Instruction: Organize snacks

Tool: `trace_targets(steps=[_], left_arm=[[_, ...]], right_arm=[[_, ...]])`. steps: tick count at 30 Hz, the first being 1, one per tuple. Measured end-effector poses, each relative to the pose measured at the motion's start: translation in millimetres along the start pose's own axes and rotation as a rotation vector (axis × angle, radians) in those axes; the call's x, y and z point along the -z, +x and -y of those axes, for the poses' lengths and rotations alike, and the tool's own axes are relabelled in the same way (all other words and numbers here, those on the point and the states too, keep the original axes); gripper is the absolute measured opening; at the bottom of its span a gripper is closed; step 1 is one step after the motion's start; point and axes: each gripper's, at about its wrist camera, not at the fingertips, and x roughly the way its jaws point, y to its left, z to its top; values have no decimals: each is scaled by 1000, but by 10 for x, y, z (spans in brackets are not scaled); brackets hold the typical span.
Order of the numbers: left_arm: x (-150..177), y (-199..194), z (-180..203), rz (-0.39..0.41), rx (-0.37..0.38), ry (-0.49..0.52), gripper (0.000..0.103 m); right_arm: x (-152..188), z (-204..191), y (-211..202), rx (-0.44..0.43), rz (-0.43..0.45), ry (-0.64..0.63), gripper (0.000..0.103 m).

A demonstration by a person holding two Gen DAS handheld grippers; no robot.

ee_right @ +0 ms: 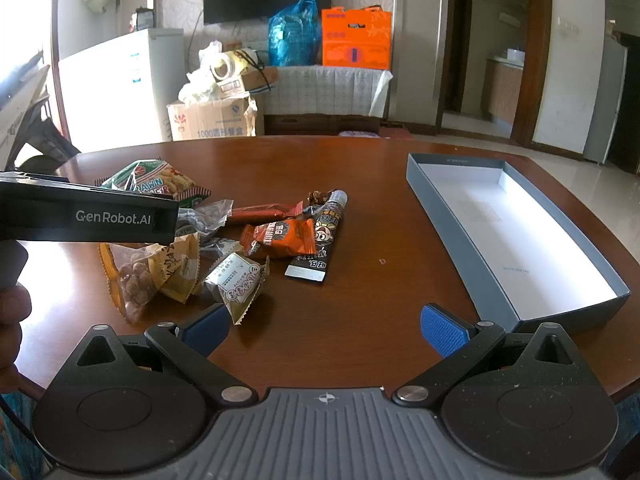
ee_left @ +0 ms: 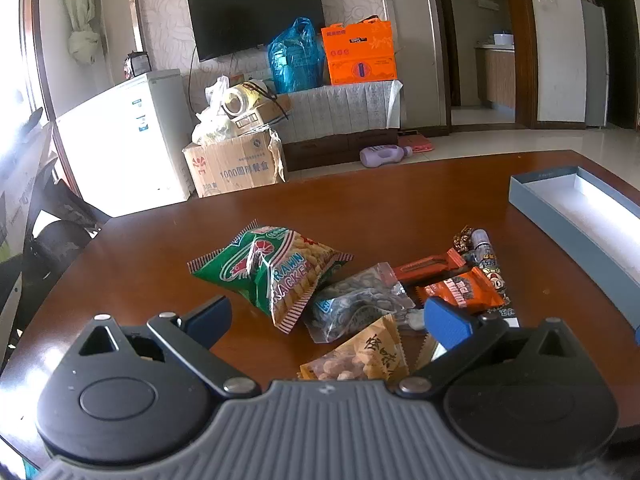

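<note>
1. Here, the left gripper (ee_left: 326, 322) is spread wide and holds nothing; its blue pads frame the snack pile in the lower middle of the left wrist view.
2. The right gripper (ee_right: 324, 330) is likewise released, its blue fingers apart over bare wood at the bottom of the right wrist view.
3. The snacks lie in a loose heap on the brown table (ee_right: 360, 168), left of centre in the right wrist frame.
4. The green prawn cracker bag (ee_left: 272, 270) sits at the heap's upper left, its lower right edge against a clear bag of dark seeds (ee_left: 356, 304).
5. A yellow pack of round nuts (ee_right: 148, 268) lies at the lower left of the heap, just beside a small grey-green packet (ee_right: 236, 284).
6. An orange wrapper (ee_right: 284, 238) rests at the heap's middle, touching a long black tube-shaped pack (ee_right: 324, 240) to its right.
7. A red-brown bar (ee_right: 266, 213) lies just above the orange wrapper.
8. The open grey box (ee_right: 448, 200) with a white interior stands well apart at the right side of the frame.
</note>
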Motion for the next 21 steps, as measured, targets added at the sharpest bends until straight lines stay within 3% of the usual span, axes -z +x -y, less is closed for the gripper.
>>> trace_targets(steps=[21], left_arm=[[-5, -6, 3, -2, 7, -16, 103]], right_arm=[[5, -7, 4, -2, -2, -6, 103]])
